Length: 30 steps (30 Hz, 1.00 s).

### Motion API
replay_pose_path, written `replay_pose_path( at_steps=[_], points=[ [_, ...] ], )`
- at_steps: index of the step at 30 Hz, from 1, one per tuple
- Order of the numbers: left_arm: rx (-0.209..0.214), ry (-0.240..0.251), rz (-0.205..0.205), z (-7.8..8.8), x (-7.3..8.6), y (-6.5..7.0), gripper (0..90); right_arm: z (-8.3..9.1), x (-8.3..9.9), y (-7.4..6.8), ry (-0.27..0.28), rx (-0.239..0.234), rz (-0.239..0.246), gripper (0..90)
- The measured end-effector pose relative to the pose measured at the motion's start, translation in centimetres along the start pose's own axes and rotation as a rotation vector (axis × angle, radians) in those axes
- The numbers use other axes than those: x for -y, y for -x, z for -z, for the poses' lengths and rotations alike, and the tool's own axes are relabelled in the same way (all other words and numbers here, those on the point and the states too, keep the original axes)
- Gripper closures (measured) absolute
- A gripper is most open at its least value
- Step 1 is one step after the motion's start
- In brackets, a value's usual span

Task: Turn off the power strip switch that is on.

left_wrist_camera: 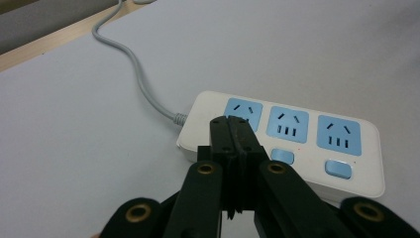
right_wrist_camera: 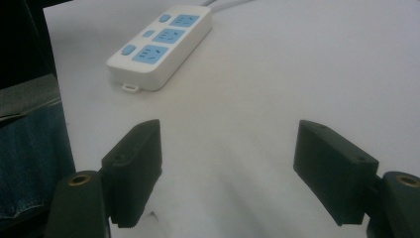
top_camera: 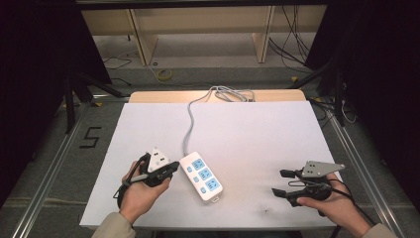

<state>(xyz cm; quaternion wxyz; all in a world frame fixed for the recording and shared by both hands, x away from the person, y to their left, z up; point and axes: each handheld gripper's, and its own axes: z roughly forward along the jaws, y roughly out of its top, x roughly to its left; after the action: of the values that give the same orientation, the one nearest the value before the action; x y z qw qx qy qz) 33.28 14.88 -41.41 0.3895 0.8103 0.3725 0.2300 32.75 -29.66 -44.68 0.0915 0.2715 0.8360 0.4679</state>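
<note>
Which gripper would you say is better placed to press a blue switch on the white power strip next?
Probably the left gripper: its shut jaws hover at the white power strip by the blue switches. The right gripper rests open, apart.

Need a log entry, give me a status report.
Left gripper jaws shut, tips over white power strip with blue sockets. Right gripper jaws open, empty. Nothing in the way.

glossy plastic power strip [left_wrist_camera: 297, 144], seemingly matt white tabletop [top_camera: 257, 134]
</note>
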Motion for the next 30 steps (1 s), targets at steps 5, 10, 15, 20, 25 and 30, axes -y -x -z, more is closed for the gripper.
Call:
replay_pose_path(
  at_steps=[5, 10, 15, 20, 25, 30],
  points=[
    [0.008, -0.015, -0.006, -0.3, -0.3, 0.2, 89.7, 0.0, 0.0, 0.0, 0.0, 0.0, -0.002, 27.3],
    [0.01, -0.014, -0.009, -0.6, -0.6, 0.4, 89.7, 0.0, 0.0, 0.0, -0.002, -0.001, -0.002, 27.3],
    [0.012, -0.022, -0.016, -0.9, -0.9, 0.6, 89.7, -0.1, 0.0, 0.0, -0.002, 0.0, -0.004, 27.3],
    [0.025, -0.039, -0.027, -1.2, -1.1, 0.7, 89.7, -0.1, 0.0, 0.1, -0.004, 0.0, -0.006, 27.2],
    [0.036, -0.064, -0.027, -1.6, -1.2, 0.9, 89.7, -0.1, 0.0, 0.1, -0.001, 0.0, -0.008, 27.2],
    [0.04, -0.087, -0.032, -2.0, -1.5, 1.1, 89.7, -0.1, 0.0, 0.1, -0.004, 0.002, -0.006, 27.2]
  ],
)
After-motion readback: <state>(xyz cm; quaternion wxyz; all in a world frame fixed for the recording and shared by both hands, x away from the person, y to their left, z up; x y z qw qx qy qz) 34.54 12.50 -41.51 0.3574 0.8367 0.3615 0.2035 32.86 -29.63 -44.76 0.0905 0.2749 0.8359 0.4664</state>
